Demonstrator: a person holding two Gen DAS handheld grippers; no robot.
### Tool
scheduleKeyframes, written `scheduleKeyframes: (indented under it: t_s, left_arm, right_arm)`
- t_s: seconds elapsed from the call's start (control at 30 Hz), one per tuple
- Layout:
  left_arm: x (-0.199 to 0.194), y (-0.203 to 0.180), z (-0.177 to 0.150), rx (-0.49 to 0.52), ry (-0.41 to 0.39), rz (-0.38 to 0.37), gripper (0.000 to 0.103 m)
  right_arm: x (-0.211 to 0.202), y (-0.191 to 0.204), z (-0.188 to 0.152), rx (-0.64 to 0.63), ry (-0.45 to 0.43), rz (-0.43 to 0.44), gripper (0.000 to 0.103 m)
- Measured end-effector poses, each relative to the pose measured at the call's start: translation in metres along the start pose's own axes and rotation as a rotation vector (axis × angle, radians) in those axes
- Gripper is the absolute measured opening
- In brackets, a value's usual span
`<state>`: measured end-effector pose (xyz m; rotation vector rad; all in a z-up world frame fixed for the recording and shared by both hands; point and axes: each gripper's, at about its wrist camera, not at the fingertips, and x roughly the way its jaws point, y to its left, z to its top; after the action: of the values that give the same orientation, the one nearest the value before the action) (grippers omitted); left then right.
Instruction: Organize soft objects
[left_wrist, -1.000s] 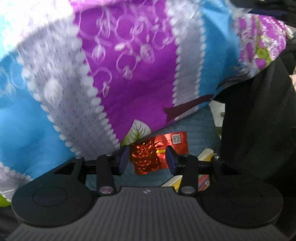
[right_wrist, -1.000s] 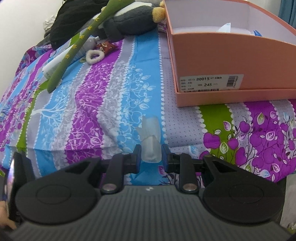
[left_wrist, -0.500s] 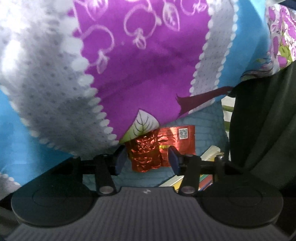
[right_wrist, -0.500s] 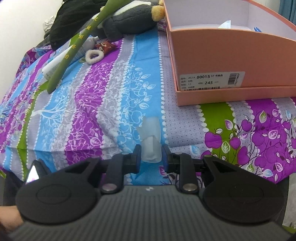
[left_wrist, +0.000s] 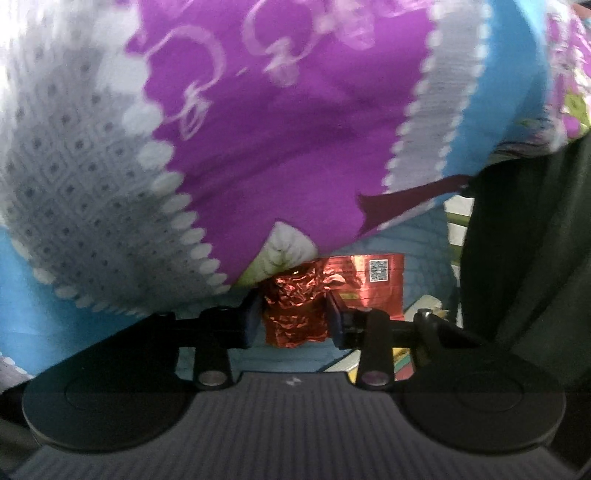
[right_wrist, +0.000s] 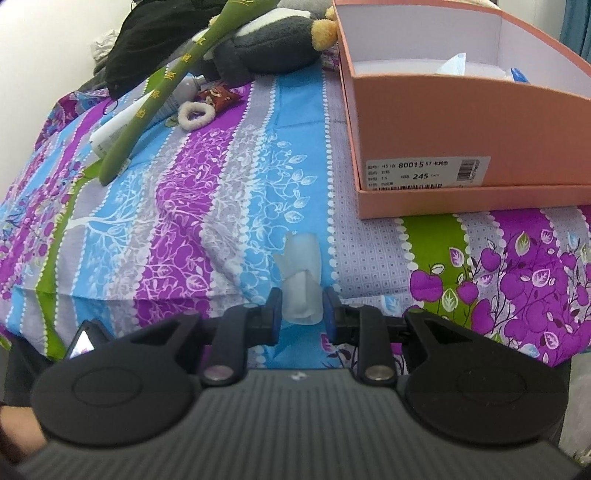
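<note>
Left wrist view: my left claw (left_wrist: 293, 317) points steeply down, low centre of the frame. Its jaws are closing, with a crumpled red foil packet (left_wrist: 295, 314) between them; the foil fills the gap and both pads appear to touch it. A flatter part of the same red packet, bearing a small square code, extends to the right of the claw. The packet lies on a pale blue-grey surface (left_wrist: 417, 240) whose nature I cannot tell. The patterned bedsheet (left_wrist: 258, 129), purple, grey and blue stripes, hangs over the upper two thirds of the frame, blurred. Dark fabric (left_wrist: 524, 258) fills the right edge.

Right wrist view: my right claw (right_wrist: 301, 314) sits low centre, jaws narrow and clamped on a translucent soft object (right_wrist: 301, 280), whitish, folded, which sticks up past the fingertips. What it is I cannot tell. Behind it the bed spreads across the frame under the same striped sheet. A pink cardboard box (right_wrist: 443, 122), open-topped, stands on the bed at upper right; something pale blue shows inside it. At upper left a long green object (right_wrist: 162, 92) lies diagonally over a white tube (right_wrist: 114, 133). Just right of them: a white hair tie (right_wrist: 195, 114) and a small brown wrapper (right_wrist: 218, 98). A grey plush toy (right_wrist: 266, 48) and black cloth (right_wrist: 155, 40) lie along the top edge.
</note>
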<state>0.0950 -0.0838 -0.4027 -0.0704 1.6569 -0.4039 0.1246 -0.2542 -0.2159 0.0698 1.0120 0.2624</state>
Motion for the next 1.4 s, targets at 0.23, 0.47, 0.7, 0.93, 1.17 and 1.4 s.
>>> scheduleKeyframes:
  t_s: [0.23,0.47,0.7,0.93,1.17,1.4]
  left_arm:
    - [-0.029,-0.025,-0.009,0.143,-0.043,0.020,0.042]
    - [-0.083,-0.033,-0.023,0.177,-0.159,0.017,0.042]
    - [-0.157,-0.031,-0.027,0.109,-0.331,-0.003,0.042]
    - [-0.238,-0.037,-0.012,0.048,-0.526,0.025,0.042]
    - [-0.304,-0.069,0.024,0.024,-0.728,0.019,0.042]
    - [-0.364,-0.109,0.078,0.099,-0.827,0.021,0.042]
  right_arm:
    - [-0.008,0.003,0.001,-0.020,-0.011,-0.003,0.026]
    - [-0.026,0.009,0.005,-0.043,-0.047,0.001,0.026]
    - [-0.057,0.014,0.021,-0.060,-0.127,0.005,0.026]
    - [-0.094,0.014,0.053,-0.061,-0.270,-0.023,0.026]
    - [-0.131,0.004,0.089,-0.075,-0.413,-0.059,0.026]
    - [-0.161,-0.017,0.129,-0.080,-0.511,-0.145,0.026]
